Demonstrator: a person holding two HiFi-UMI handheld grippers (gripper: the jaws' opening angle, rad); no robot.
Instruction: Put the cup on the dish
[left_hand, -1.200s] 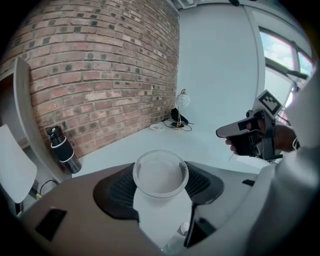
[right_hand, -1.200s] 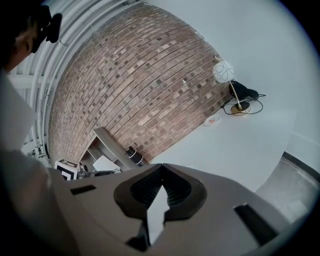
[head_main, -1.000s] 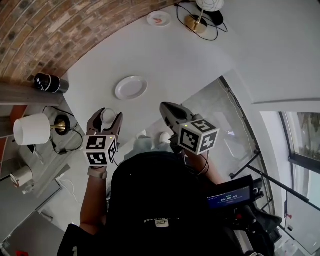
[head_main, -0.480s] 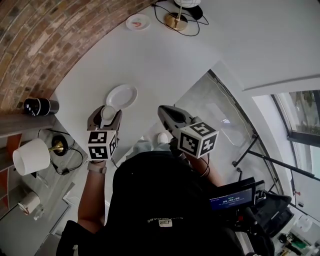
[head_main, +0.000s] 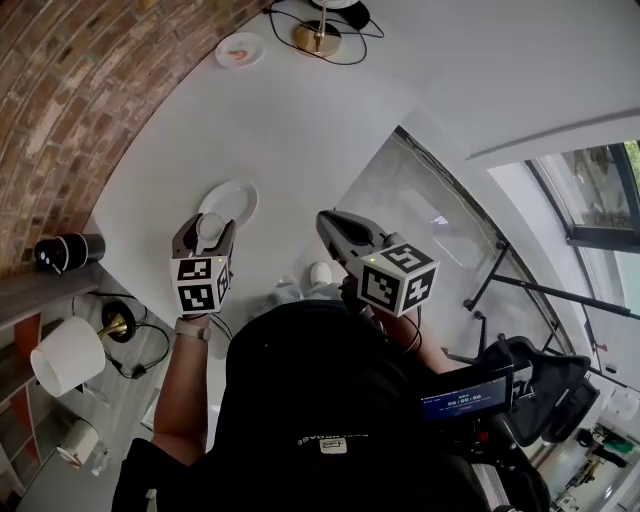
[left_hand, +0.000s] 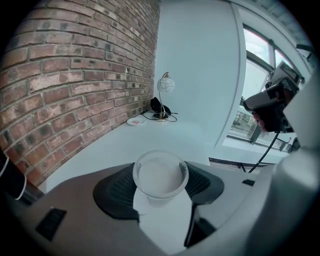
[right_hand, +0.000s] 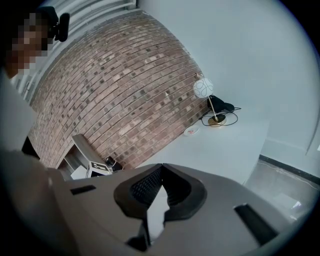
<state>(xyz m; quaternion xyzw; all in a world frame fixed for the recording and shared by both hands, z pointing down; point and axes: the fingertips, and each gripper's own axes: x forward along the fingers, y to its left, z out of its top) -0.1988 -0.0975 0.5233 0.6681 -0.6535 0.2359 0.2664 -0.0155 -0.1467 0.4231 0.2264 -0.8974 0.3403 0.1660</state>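
Observation:
A small white cup (head_main: 209, 231) sits upright between the jaws of my left gripper (head_main: 207, 224), which is shut on it. From the left gripper view I look into the cup's round mouth (left_hand: 160, 174), with a dark pad pressed to each side of it. The dish (head_main: 233, 198), a plain white plate, lies on the white table (head_main: 300, 130) just beyond the cup; the cup is held above the table at the dish's near edge. My right gripper (head_main: 328, 220) hangs to the right over the table's edge, its jaws (right_hand: 161, 169) shut together on nothing.
A brick wall (head_main: 90, 80) runs along the table's left side. At the far end stand a lamp with a gold base (head_main: 318, 38) and a small plate (head_main: 240, 48) holding something pink. A black speaker (head_main: 62, 252) and a white lampshade (head_main: 66, 355) sit at the lower left.
The left gripper has carried the cup forward, so it now overlaps the dish's near edge. The right gripper has stayed shut in about the same place.

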